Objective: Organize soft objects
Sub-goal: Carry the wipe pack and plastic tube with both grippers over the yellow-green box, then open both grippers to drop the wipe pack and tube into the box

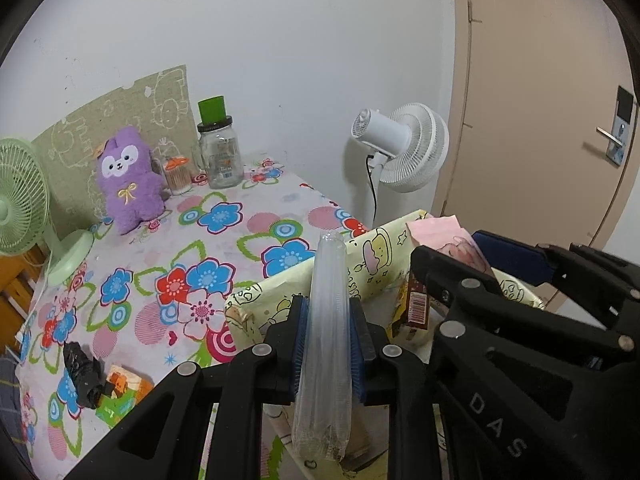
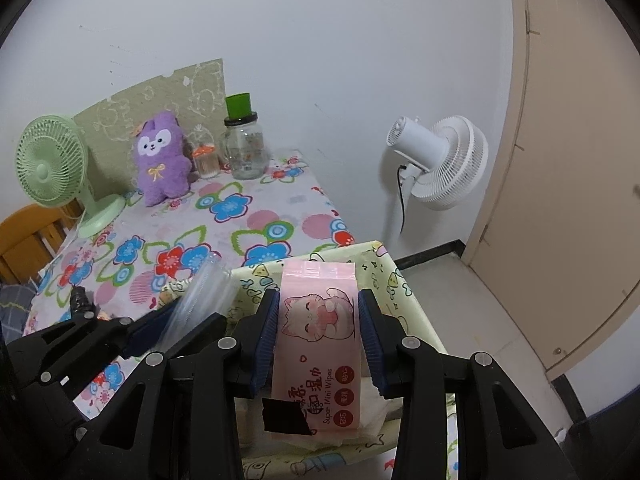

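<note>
My left gripper (image 1: 328,344) is shut on a long clear plastic sleeve (image 1: 327,280), whose far end pokes up past the blue pads. It hangs at the near rim of a yellow cartoon-print fabric box (image 1: 372,256). My right gripper (image 2: 319,298) is shut on a pink pack of mini wet wipes (image 2: 316,344) printed with a cat, held over the same box (image 2: 384,276). From the left wrist view the pink pack (image 1: 440,232) shows over the box's right side. A purple plush toy (image 1: 128,176) sits upright at the back of the flowered table.
On the table stand a green desk fan (image 1: 20,196), a glass jar with a green cap (image 1: 220,156), a crumpled black bag (image 1: 82,372) and a green-orange packet (image 1: 124,392). A brown packet (image 1: 418,300) stands inside the box. A white floor fan (image 2: 440,160) and a door are at right.
</note>
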The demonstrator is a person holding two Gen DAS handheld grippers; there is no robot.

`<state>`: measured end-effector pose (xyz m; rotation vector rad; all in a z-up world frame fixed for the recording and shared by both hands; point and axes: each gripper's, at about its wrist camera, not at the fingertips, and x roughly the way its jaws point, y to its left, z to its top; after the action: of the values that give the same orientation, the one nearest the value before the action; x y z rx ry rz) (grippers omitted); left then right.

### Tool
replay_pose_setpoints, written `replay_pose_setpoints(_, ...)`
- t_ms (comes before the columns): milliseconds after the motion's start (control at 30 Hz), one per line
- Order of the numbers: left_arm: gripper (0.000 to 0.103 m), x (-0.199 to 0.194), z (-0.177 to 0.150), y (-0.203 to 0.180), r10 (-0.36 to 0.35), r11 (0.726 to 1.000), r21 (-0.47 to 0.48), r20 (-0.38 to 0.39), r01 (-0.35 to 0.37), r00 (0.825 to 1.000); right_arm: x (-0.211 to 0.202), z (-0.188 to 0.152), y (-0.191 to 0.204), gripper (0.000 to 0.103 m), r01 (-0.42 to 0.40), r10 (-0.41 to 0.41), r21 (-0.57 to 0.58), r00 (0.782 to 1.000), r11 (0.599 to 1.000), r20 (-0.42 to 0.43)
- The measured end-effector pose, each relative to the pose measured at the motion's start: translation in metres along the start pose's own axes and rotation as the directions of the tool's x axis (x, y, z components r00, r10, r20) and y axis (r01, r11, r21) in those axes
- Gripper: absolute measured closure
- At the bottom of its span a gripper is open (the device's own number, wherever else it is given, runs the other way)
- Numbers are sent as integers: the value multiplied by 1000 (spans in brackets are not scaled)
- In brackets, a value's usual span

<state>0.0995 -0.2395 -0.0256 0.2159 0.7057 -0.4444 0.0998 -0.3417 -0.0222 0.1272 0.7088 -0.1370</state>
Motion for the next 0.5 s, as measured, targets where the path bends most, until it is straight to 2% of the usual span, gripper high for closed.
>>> replay_pose_setpoints(200, 54, 8, 1, 0, 28, 999, 23, 0, -28, 1000, 9, 3, 0, 60, 4, -4, -8, 1000, 1000, -10)
replay_pose_setpoints(233, 45, 9, 0, 1, 33, 999, 25, -6, -33, 999, 11, 3, 1, 60, 2, -2, -10, 1000, 1000, -14)
replay_pose_setpoints(267, 41, 11, 0, 1, 39, 999, 27, -16, -39, 999, 13, 3, 2, 60, 0, 0, -11, 1000, 1000, -16)
replay_pose_setpoints(333, 38, 12, 0, 3, 50, 998, 26, -24, -49, 998, 15, 2, 4, 60, -5, 5, -14, 1000, 1000, -22)
replay_pose_setpoints(433, 29, 13, -1, 7, 55, 998, 21, -26, -55, 998, 20, 1, 8, 60, -16, 15, -18, 999, 1000, -35)
replay_pose_setpoints(500, 27, 13, -1, 9, 65, 998, 22, -24, -64, 998, 22, 0, 10, 60, -23, 22, -13, 999, 1000, -41)
